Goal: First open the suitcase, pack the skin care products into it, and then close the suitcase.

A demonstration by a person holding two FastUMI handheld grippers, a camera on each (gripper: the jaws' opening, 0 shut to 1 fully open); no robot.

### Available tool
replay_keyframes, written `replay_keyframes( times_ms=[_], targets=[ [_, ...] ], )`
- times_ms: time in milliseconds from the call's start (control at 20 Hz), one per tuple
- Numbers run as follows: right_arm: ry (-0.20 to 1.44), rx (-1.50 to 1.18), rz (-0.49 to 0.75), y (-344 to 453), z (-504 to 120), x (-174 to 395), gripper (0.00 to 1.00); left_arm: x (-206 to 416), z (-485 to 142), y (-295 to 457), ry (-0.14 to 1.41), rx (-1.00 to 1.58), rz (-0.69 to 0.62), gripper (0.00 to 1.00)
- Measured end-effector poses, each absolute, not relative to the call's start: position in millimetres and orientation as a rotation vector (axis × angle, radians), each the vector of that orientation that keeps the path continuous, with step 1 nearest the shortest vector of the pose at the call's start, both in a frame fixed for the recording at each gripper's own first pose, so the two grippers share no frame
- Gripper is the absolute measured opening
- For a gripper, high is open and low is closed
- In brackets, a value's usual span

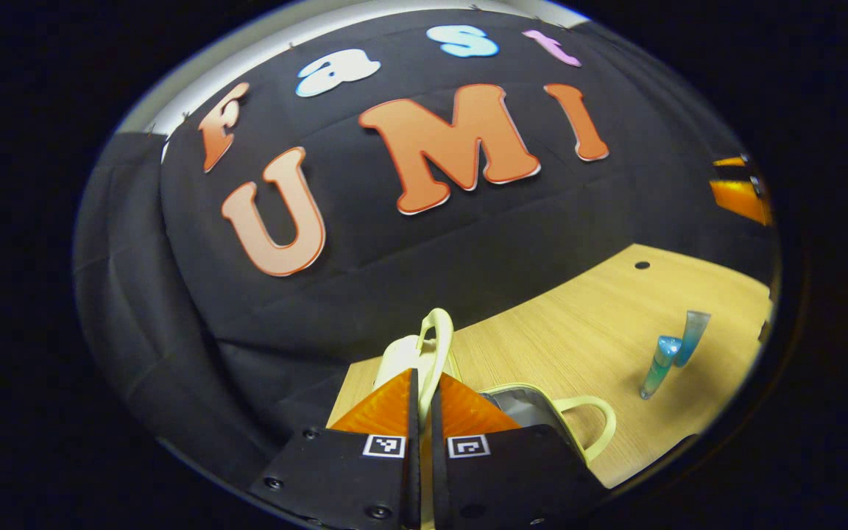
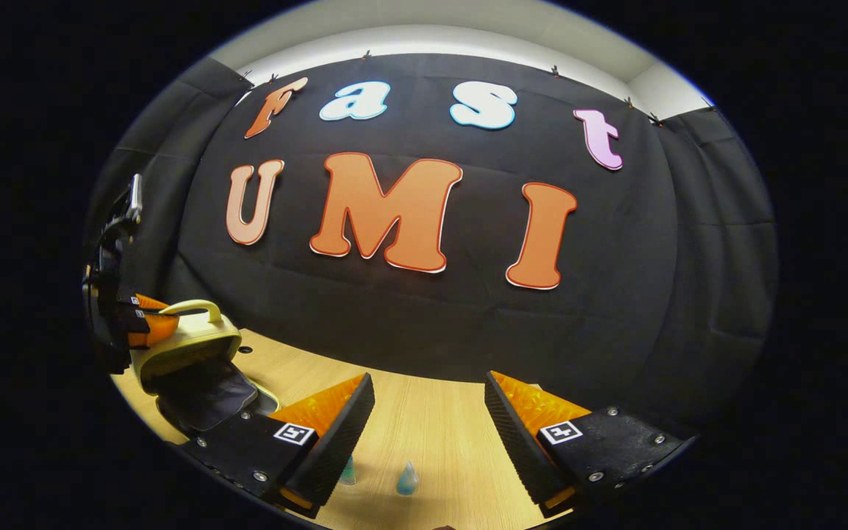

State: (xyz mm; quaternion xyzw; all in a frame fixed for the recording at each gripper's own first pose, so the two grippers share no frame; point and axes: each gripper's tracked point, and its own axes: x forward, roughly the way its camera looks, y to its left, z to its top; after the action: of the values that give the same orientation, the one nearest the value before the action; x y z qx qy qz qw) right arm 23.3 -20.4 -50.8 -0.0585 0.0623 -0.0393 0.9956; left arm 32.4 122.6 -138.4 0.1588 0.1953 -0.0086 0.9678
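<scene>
1. Left gripper (image 1: pixel 424 412) clamped tight on the pale handle (image 1: pixel 435 346) of the suitcase lid, fingers pressed flat against it from both sides, lid hoisted upright above the wooden table (image 1: pixel 578 309).
2. Suitcase (image 2: pixel 185 350) at the table's far left in the right gripper view, cream shell lifted, dark lining hanging open beneath; lower half with its grey lining (image 1: pixel 523 408) and second handle (image 1: pixel 593 427) just beside the left gripper's fingers.
3. Right gripper (image 2: pixel 428 419) poised over the table with jaws spread wide, nothing between them.
4. Two blue skin care tubes (image 1: pixel 670 357) standing close together on the table, well apart from the suitcase and directly below the right gripper.
5. Step in hand, by all appearances: opening the suitcase, nearly complete.
6. Next move likely calling for the lid to be held or laid back, then a descent of the open jaws onto one tube (image 2: pixel 407 478), squarely enough not to topple its neighbour.
</scene>
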Motion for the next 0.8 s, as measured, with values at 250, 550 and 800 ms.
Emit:
replay_keyframes(
  times_ms=[250,550,800],
  targets=[
    [0.124,-0.119,-0.062,3.5,-49.8,33.7,0.95,37.9,-125.9,192.5,0.388,0.309,0.086,0.06],
    [0.144,-0.108,-0.057,31.5,-56.3,38.2,0.95,45.1,-128.9,271.4,0.397,0.313,0.171,0.07],
    [0.151,-0.118,-0.087,46.6,-57.3,34.4,0.95,45.5,-148.3,336.8,0.451,0.279,0.220,0.07]
  ],
)
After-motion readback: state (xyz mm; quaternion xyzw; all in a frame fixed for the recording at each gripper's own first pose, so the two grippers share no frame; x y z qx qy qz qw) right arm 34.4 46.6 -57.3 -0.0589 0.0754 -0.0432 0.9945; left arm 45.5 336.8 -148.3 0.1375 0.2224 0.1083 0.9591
